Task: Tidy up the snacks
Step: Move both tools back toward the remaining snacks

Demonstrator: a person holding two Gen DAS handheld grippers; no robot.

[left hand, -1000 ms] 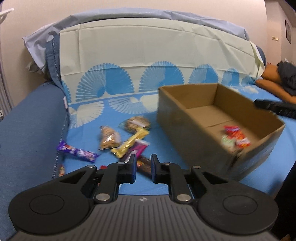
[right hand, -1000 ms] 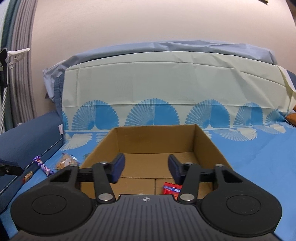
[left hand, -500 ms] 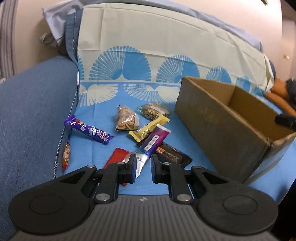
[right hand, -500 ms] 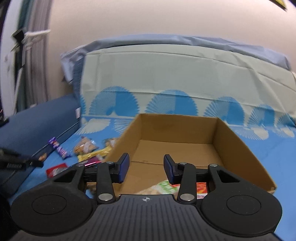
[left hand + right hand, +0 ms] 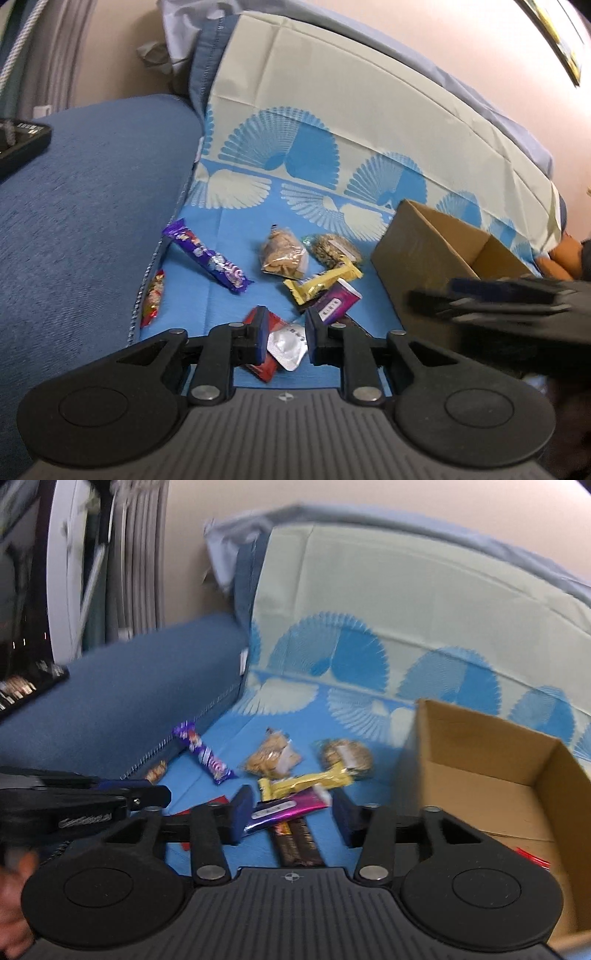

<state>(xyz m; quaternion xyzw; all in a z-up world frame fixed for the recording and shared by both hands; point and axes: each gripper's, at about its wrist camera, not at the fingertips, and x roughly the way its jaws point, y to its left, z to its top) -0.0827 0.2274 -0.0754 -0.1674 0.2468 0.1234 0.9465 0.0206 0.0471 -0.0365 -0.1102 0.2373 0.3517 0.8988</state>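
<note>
One cardboard box stands on the blue cloth. To its left lie eight loose snacks: one purple bar, one red-yellow candy, two clear bags, and one each yellow, magenta, red and dark. The left gripper and the right gripper have both just been opening and hold nothing.

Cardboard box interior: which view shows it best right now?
The right wrist view: the cardboard box opens toward the camera, showing its floor and a red wrapper inside. The left wrist view shows mostly its outer wall, with the right tool blurring across it.
</note>
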